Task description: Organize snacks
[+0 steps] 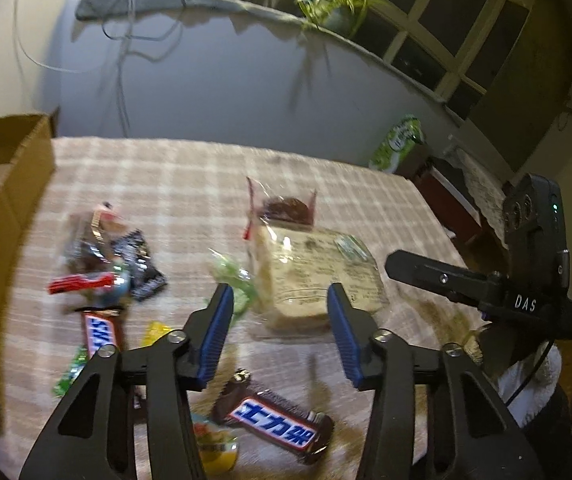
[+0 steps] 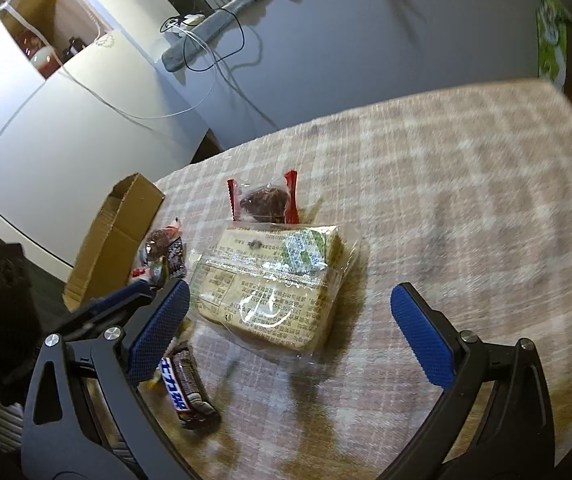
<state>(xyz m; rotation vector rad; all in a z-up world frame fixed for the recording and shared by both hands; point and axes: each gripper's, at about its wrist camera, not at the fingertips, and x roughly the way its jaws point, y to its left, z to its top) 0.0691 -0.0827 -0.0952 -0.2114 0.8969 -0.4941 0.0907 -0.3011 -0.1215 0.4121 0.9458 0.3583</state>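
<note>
A: What do we count on the checked tablecloth (image 2: 446, 184)?

B: We see two Snickers bars (image 1: 274, 424), one clear bread pack (image 2: 274, 284) and one open cardboard box (image 2: 114, 240).

A: Where does the bread pack lie?

B: Just ahead of both our grippers. Our left gripper (image 1: 282, 312) stands half spread, empty. Our right gripper (image 2: 286, 312) is spread wide, empty too.

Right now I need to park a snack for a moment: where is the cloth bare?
Bare: the checked cloth right of the clear bread pack, out to the far table edge. Crowded: between that pack and the cardboard box, where the wrapper heap and chocolate bars lie.
</note>
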